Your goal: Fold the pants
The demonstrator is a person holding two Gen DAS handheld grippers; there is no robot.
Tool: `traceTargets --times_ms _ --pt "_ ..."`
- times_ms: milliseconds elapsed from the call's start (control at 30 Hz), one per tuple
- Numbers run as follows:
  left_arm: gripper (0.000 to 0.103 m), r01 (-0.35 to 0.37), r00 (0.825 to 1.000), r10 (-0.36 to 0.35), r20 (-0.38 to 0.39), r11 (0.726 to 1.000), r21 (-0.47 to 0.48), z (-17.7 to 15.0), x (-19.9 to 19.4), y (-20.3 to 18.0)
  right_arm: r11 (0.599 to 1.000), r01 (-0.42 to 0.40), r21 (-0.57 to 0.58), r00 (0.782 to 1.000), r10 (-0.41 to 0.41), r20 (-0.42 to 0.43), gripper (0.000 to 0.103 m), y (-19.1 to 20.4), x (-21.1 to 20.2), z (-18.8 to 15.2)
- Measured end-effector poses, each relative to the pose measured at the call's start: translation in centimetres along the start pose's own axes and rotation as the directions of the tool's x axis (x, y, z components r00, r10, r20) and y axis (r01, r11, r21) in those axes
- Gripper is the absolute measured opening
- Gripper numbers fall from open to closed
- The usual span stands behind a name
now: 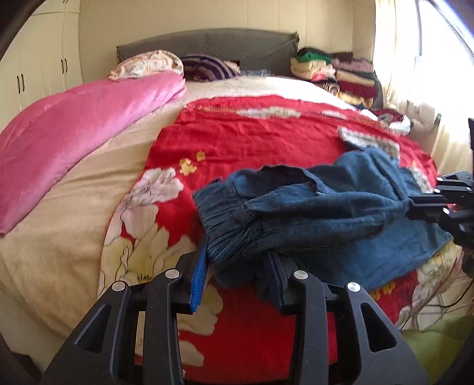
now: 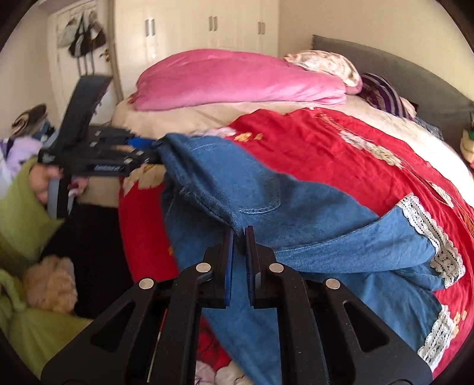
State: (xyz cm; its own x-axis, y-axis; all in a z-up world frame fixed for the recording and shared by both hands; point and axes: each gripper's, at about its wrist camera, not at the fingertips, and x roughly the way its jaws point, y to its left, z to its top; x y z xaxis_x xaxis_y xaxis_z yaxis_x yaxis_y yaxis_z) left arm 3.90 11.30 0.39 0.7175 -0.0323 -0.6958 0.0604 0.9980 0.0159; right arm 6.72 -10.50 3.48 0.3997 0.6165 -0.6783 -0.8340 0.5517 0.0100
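At the bottom of each wrist view, a black left gripper [image 1: 237, 266] pinches the ribbed elastic waistband of the blue denim pants [image 1: 311, 213], and the black right gripper [image 2: 238, 237] is clamped tight on a denim fold. The pants, with white lace-trimmed cuffs [image 2: 426, 225], lie rumpled mid-frame on a red floral quilt [image 1: 251, 139]. Beyond, upper left, lies a glossy pink folded duvet [image 1: 77, 133].

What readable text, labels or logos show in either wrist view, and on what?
None can be read.
Pale strip of print on the side of the left claw, right wrist view: too blurred to read.
White mark on the left claw's body near the hand: blurred, unreadable.
Denim pants, red floral bedspread, wardrobe doors: no lettering visible.
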Motion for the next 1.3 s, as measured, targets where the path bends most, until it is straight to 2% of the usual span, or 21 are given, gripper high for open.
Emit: traceTargets --times_ms 133,233,333,433,533,633,700,833,967,1067,1133,1233,1300 --pt "0.037 -0.028 0.998 0.028 -0.048 1.0 -0.002 -0.3 0.2 -0.1 0.999 -0.009 -0.043 1.0 0.008 -0.017 0.003 1.2 0.6 -1.3" --pt "0.037 -0.035 0.996 0.033 -0.088 0.999 -0.016 -0.4 0.7 0.1 0.999 -0.039 0.006 0.999 0.039 -0.035 0.004 1.0 1.3 -2.1" --pt "0.037 -0.031 0.992 0.022 -0.12 0.997 -0.076 -0.5 1.6 0.6 1.0 -0.029 -0.008 0.998 0.028 -0.05 0.003 1.4 1.9 -2.7" --pt "0.037 -0.039 0.989 0.029 -0.142 0.997 -0.069 -0.7 2.5 0.1 0.999 -0.044 -0.005 0.998 0.044 -0.047 0.004 1.6 1.9 -3.0" --pt "0.037 -0.007 0.986 -0.009 -0.167 0.996 -0.092 -1.3 2.6 0.6 0.999 -0.052 0.0 0.997 0.052 -0.056 0.004 1.5 1.8 -3.4" --pt "0.038 -0.048 0.981 0.028 -0.193 0.993 -0.104 -2.1 2.2 1.8 0.998 -0.059 0.007 0.996 0.059 -0.068 0.004 1.4 2.3 -3.5" --pt "0.038 -0.057 0.981 0.028 -0.191 0.987 -0.148 -2.4 1.5 3.2 0.998 -0.063 0.008 0.995 0.063 -0.077 0.004 1.6 2.6 -3.8" --pt "0.038 -0.075 0.991 0.05 -0.126 0.977 -0.198 -2.1 -1.1 4.1 0.997 -0.072 0.015 0.993 0.073 -0.09 0.004 1.8 3.2 -3.8" --pt "0.038 -0.017 0.999 0.011 -0.036 0.987 -0.162 -0.5 -2.8 1.6 0.997 -0.077 0.012 0.992 0.078 -0.1 0.004 2.2 3.4 -3.7" --pt "0.038 0.05 0.999 -0.049 0.007 0.99 -0.133 0.7 -2.5 -1.0 0.996 -0.09 0.009 0.99 0.09 -0.104 0.006 2.6 3.6 -3.8" --pt "0.038 0.049 0.998 -0.051 -0.021 0.995 -0.086 0.8 -1.0 -2.3 0.996 -0.086 0.004 0.99 0.086 -0.11 0.006 2.7 3.6 -3.9" --pt "0.038 -0.003 0.992 -0.008 -0.127 0.996 -0.087 -0.4 2.2 -2.5 0.995 -0.094 0.011 0.991 0.095 -0.093 0.006 2.3 2.7 -3.3" --pt "0.039 -0.033 0.992 0.024 -0.127 0.997 -0.071 -1.1 2.5 -2.5 0.995 -0.101 0.017 0.993 0.102 -0.054 0.007 2.1 1.5 -2.7"
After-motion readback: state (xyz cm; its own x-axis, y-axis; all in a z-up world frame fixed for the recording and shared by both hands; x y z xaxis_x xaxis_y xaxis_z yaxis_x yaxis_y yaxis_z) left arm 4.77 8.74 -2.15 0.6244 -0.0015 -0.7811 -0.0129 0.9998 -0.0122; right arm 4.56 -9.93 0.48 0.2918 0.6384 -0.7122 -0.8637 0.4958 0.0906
